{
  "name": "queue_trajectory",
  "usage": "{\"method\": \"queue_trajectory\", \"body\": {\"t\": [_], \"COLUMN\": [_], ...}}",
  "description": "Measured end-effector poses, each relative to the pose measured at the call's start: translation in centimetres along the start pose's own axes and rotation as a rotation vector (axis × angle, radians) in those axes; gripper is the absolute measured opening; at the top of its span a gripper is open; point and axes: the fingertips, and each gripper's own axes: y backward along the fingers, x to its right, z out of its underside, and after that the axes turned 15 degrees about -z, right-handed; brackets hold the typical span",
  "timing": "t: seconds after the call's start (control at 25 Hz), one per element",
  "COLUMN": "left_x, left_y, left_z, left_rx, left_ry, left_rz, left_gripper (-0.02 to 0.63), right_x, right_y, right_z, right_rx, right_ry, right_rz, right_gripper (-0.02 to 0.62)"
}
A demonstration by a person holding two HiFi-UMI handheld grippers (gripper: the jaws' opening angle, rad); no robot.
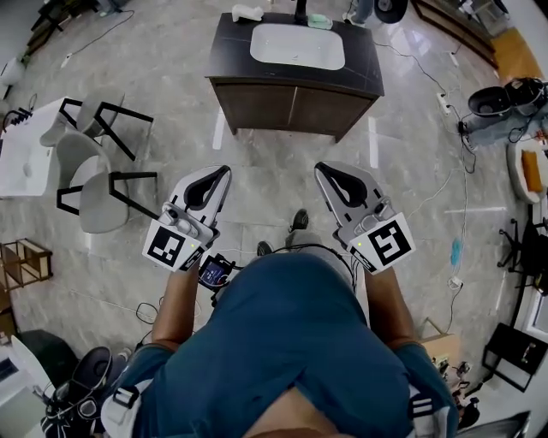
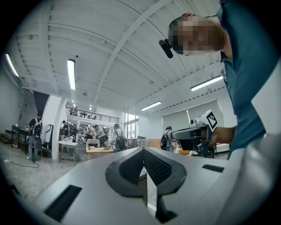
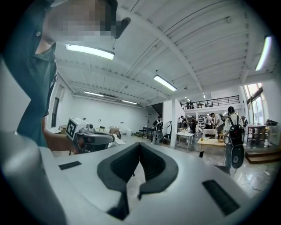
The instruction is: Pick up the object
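Was a big open lab hall: mock sink vanity (image 1: 291,107), worktables (image 2: 101,149), mezzanine (image 3: 210,103), ceiling strip lights (image 2: 71,74).

sink counter (image 1: 227,51) items: too small to ID | white table (image 1: 17,145): cut by L edge

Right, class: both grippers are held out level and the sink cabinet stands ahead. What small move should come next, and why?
Probably a step forward toward the sink cabinet. The left gripper and right gripper are both shut on nothing, and floor separates them from the cabinet, where a white item lies on top. Opening the jaws can wait.
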Motion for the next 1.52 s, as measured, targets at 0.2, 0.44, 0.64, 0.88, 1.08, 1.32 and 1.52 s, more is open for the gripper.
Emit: {"method": "queue_trajectory", "body": {"t": [0.2,0.44,0.64,0.88,1.08,1.32,1.52], "left_x": [-2.3,-2.9,-3.4,-4.6,-7.3,-12.4,-16.5], "left_y": [-2.5,-8.3,-13.8,-18.7,-21.5,-25.4,-28.0], "left_z": [-0.2,0.2,0.1,0.7,1.3,0.7,0.1], "left_rx": [0.000,-0.010,-0.002,-0.015,-0.041,-0.031,-0.007], "left_ry": [-0.003,-0.014,-0.021,-0.035,-0.041,-0.048,-0.050], "left_rz": [-0.038,-0.051,-0.079,-0.115,-0.097,-0.024,0.024], "left_gripper": [0.005,0.005,0.005,0.005,0.005,0.005,0.005], "right_x": [3.4,9.1,14.8,20.3,23.4,27.0,29.3], "right_y": [-2.4,-2.9,-3.1,-4.0,-5.9,-9.4,-12.9], "right_z": [-0.3,0.1,0.8,2.0,2.6,1.6,1.3], "right_rx": [0.019,0.028,0.033,0.030,0.024,0.024,0.026], "right_ry": [0.008,0.012,-0.003,0.000,-0.027,-0.026,-0.012], "right_rz": [-0.036,-0.064,-0.088,-0.127,-0.107,-0.019,0.033], "right_gripper": [0.014,0.014,0.014,0.014,0.014,0.014,0.014]}}
